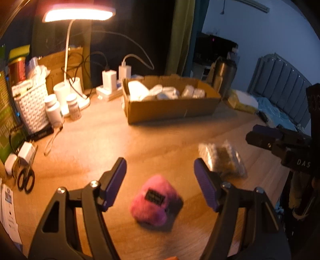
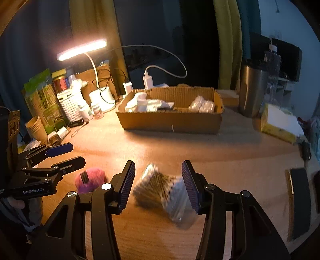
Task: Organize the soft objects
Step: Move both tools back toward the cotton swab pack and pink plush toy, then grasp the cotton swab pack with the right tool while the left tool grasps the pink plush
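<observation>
Wooden counter (image 1: 160,132) under warm light from a white desk lamp (image 1: 80,15) at 11 o'clock in the left wrist view; dark curtains behind. Cardboard box (image 1: 172,108) toward 12 o'clock on the counter, holding white soft items. Clutter along the 9 to 10 o'clock edge: white woven basket (image 1: 32,104), white pill bottles (image 1: 54,108), scissors (image 1: 26,180), chargers with cables. Steel tumbler (image 2: 253,88) at 2 o'clock in the right wrist view, just right of the box. Left tool (image 1: 160,180): jaws wide apart, nothing gripped; pink plush toy (image 1: 156,200) lies on the counter between and below the pads, not touched. Right tool (image 2: 158,185): jaws apart, straddling a clear bag of brown-and-white material (image 2: 160,192), blurred; bag rests on the counter with gaps at both pads, so no grip. Contents of the bag not identifiable. In the right wrist view the left tool sits at 9 o'clock, the plush just beside its tips. Bag and plush lie near each other, well apart from the box.
</observation>
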`<state>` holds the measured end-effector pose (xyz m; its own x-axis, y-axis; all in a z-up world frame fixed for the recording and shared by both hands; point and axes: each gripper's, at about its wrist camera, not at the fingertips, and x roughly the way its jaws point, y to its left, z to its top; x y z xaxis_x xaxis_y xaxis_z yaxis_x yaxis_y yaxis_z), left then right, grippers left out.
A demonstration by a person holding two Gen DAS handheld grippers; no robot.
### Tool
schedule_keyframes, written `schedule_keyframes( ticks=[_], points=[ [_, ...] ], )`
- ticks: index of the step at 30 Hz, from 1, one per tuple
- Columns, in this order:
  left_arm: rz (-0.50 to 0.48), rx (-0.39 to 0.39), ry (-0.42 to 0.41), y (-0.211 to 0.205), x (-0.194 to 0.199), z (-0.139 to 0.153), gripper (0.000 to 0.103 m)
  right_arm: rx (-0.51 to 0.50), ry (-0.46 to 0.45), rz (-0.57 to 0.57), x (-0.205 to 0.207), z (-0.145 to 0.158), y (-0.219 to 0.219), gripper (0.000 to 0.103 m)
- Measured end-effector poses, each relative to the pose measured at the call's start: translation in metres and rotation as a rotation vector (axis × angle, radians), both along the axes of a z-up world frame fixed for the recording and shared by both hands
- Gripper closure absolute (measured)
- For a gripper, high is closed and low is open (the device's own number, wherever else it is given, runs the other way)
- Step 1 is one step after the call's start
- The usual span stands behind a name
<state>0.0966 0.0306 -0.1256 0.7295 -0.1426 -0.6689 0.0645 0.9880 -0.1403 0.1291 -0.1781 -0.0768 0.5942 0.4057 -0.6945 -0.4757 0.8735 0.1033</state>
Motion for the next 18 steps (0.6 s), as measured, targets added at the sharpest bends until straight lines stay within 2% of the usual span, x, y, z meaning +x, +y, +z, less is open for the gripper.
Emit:
schedule_keyframes(
  ticks=[11, 13, 15, 18],
  points=[
    [-0.005, 0.025, 0.074, -0.006, -0.011, -0.029, 0.032, -0.010, 0.068, 0.004, -0.004, -0.035, -0.007, 0.044],
    [0.005, 0.026, 0.089, -0.004, -0.010, -0.033, 0.032, -0.001, 0.080, 0.008, -0.001, -0.039, -0.006, 0.039],
    [0.012, 0.027, 0.102, -0.002, -0.008, -0.037, 0.032, 0.008, 0.093, 0.016, 0.002, -0.042, -0.004, 0.027],
    [0.011, 0.033, 0.116, -0.003, -0.005, -0.040, 0.031, 0.009, 0.104, 0.021, 0.005, -0.048, -0.001, 0.025]
  ],
)
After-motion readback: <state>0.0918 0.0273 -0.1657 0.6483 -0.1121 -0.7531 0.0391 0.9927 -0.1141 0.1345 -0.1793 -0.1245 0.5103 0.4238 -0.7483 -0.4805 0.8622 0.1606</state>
